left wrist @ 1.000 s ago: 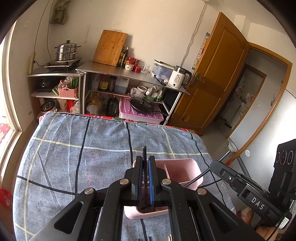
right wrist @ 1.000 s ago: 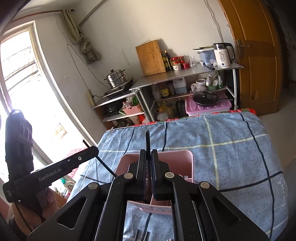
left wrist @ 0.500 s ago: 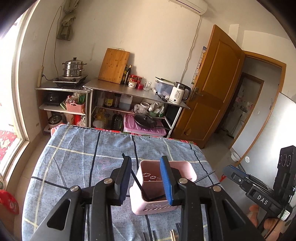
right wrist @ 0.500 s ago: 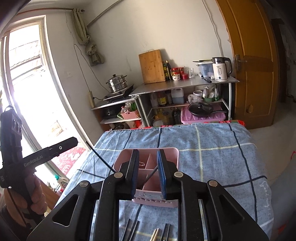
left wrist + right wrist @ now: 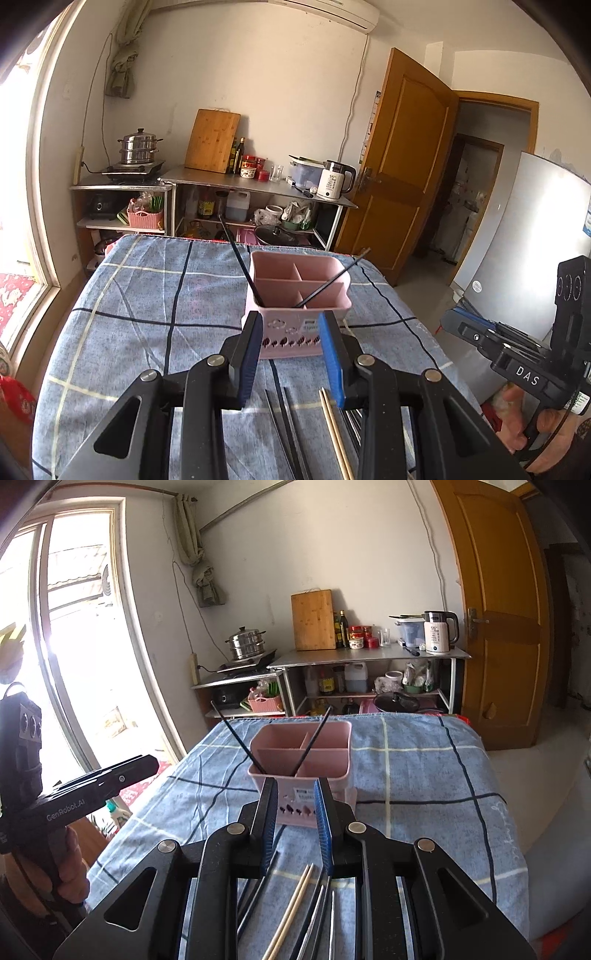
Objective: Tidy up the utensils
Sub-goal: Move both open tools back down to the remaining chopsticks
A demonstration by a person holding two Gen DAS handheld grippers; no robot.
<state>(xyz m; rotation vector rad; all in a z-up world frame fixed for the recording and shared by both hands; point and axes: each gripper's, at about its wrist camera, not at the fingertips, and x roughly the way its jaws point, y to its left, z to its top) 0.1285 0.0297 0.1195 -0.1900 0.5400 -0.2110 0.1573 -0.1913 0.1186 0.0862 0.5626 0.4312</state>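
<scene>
The left gripper (image 5: 291,354) and right gripper (image 5: 295,821) both stand parted with nothing between their pads. Just beyond them a pink caddy (image 5: 295,291) sits on the blue checked cloth (image 5: 140,295), two black chopsticks (image 5: 240,258) leaning in its near compartments. More chopsticks (image 5: 291,908) lie near, below the grippers.

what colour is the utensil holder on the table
Pink utensil holder, with small cut-out shapes on its front; clearest in the left wrist view.
</scene>
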